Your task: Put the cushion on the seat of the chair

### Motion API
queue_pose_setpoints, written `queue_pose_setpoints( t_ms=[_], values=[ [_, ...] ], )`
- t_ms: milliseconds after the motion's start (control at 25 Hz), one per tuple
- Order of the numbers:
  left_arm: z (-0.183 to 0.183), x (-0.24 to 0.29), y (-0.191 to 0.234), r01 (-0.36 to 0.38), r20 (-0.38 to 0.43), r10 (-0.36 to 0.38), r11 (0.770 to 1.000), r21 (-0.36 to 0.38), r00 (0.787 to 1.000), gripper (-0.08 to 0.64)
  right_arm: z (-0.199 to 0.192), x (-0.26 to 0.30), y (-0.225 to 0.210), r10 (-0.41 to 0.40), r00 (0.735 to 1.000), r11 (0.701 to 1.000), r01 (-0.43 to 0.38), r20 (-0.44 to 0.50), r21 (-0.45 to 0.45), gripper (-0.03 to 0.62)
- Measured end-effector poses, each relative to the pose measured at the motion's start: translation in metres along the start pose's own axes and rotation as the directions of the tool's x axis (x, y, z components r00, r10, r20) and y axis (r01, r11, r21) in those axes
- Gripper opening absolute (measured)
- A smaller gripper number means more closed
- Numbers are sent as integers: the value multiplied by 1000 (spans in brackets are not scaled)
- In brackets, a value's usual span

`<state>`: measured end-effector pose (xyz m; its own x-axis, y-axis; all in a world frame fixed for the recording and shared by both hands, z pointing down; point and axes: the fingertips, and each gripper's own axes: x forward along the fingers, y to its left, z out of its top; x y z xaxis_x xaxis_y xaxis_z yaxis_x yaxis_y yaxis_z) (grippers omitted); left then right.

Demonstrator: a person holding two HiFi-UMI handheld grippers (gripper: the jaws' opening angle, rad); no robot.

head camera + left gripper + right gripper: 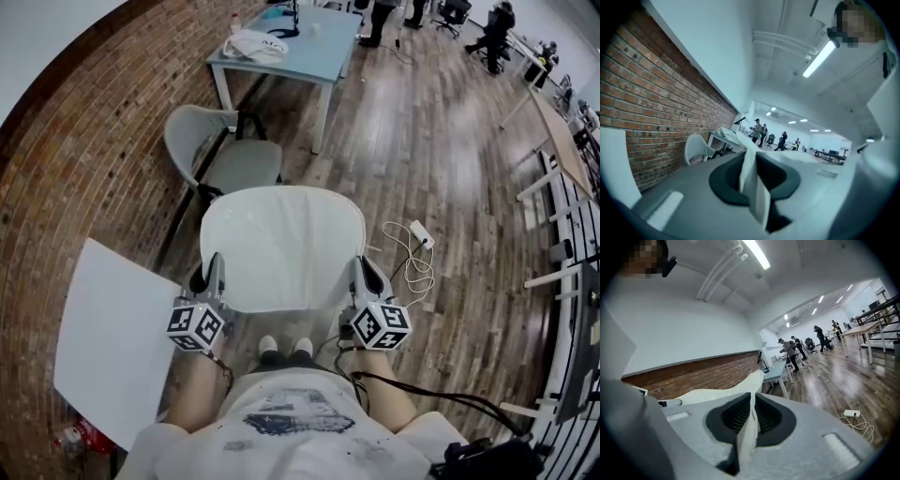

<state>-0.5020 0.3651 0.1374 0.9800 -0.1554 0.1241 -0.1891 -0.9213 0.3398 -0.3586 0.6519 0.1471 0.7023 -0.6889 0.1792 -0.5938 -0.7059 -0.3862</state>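
The left claw (215, 269) and right claw (361, 273) pinch one cushion (281, 244) near one chair (244, 167).

cushion (281, 246): white cloth in ur grip, soft, matt
floor (441, 141): wood planks, shiny
wall (84, 159): red brick, rough
grey chair (246, 164): looks like plastic, smooth
table (319, 52): smooth top, bit shiny
board (112, 337): white, flat, matt

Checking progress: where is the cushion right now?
Head view, centre: the cushion is held between the left gripper and right gripper, just short of the chair by the brick wall.
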Motion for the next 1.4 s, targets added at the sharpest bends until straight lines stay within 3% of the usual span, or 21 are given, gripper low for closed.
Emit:
queue_pose_setpoints(
  t_ms=[400, 680, 1000, 1400],
  values=[
    [-10, 18, -27, -16, 6, 16, 1000, 23, 1000, 38, 10, 3, -32, 17, 1000, 1000, -17, -2, -7, 26],
    [-17, 61, -12, -15, -7, 15, 1000, 5, 1000, 38, 11, 45, -48, 6, 1000, 1000, -6, -15, -5, 26],
    [-8, 159, 39, -18, -17, 18, 1000, -19, 1000, 38, 20, 153, -57, -7, 999, 1000, 6, -42, -20, 26],
    [37, 285, 129, -61, -23, 59, 996, -72, 998, 38, 51, 327, -37, 23, 996, 999, -26, -84, -45, 26]
  ],
)
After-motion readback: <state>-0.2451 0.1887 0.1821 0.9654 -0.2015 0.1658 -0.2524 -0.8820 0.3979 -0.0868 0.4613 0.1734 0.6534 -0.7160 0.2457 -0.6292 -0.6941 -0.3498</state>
